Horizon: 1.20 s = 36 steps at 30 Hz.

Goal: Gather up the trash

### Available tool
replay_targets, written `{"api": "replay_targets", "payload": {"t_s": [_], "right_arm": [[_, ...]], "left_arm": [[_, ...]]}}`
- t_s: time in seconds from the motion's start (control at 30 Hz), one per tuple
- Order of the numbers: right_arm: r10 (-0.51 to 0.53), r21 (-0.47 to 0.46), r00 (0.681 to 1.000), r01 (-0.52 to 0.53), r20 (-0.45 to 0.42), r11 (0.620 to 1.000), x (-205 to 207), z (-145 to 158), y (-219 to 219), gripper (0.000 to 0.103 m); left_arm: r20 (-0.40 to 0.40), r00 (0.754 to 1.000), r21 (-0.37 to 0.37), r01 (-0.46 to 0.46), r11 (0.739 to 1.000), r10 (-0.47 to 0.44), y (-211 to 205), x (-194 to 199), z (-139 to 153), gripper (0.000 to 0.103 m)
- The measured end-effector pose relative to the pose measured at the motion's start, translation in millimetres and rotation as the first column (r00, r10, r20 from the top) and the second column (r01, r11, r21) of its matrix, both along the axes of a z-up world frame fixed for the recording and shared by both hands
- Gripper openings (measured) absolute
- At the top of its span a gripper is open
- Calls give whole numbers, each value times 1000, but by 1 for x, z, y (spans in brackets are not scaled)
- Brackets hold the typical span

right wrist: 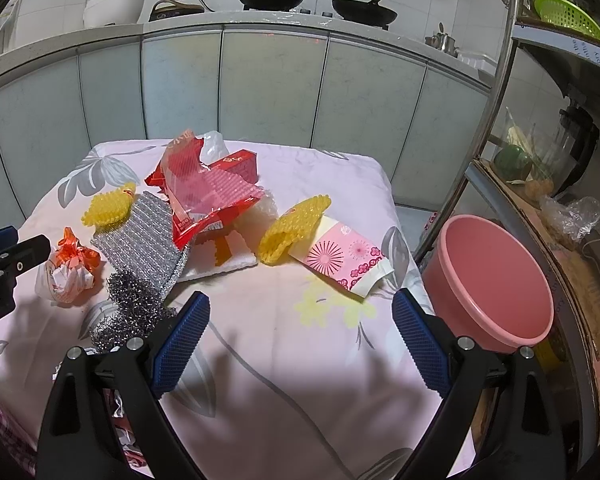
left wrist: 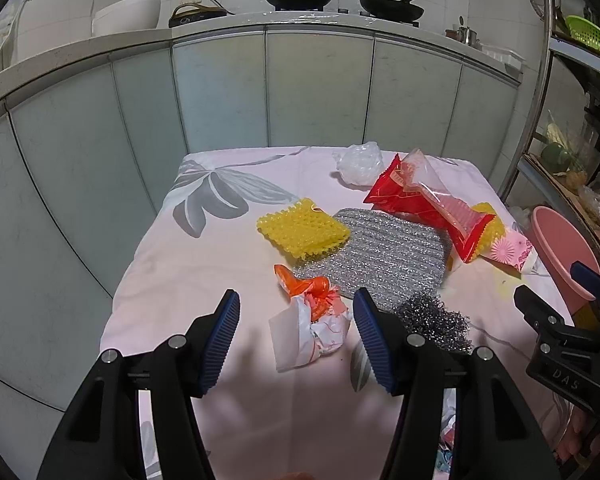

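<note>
A crumpled orange-and-white wrapper (left wrist: 314, 318) lies on the pink cloth table (left wrist: 220, 264), just ahead of and between the fingers of my left gripper (left wrist: 296, 320), which is open and empty. The wrapper also shows in the right wrist view (right wrist: 70, 268). A red snack bag (left wrist: 424, 200) (right wrist: 204, 192), a white plastic bag (left wrist: 360, 162) and a pink flowered packet (right wrist: 342, 258) (left wrist: 508, 250) lie further back. My right gripper (right wrist: 300, 328) is open and empty above bare cloth, near the packet. A pink bucket (right wrist: 496, 280) (left wrist: 564, 248) stands right of the table.
Yellow scrub pads (left wrist: 302, 232) (right wrist: 292, 226), a silver scouring cloth (left wrist: 388, 252) and a steel wool ball (left wrist: 434, 320) (right wrist: 134, 308) lie among the trash. Grey cabinet doors (left wrist: 220, 92) stand behind the table. A metal shelf rack (right wrist: 512, 100) stands at the right.
</note>
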State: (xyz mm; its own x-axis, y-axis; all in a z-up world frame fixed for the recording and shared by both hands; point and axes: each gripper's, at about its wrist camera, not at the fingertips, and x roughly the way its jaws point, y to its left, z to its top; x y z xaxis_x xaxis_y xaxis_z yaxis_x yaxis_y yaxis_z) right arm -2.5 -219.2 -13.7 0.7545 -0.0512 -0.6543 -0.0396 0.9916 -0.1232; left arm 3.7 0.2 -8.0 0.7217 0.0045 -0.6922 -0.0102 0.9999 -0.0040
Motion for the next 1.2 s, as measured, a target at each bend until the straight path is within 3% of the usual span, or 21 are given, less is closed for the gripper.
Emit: {"api": "replay_targets", "payload": {"t_s": [1.2], "right_arm": [[-4,4,1000,4,5,1000,-1,4,-3,93]], "left_arm": [[2,1000,6,8,1000,-8,-2,-3,4,58]]}}
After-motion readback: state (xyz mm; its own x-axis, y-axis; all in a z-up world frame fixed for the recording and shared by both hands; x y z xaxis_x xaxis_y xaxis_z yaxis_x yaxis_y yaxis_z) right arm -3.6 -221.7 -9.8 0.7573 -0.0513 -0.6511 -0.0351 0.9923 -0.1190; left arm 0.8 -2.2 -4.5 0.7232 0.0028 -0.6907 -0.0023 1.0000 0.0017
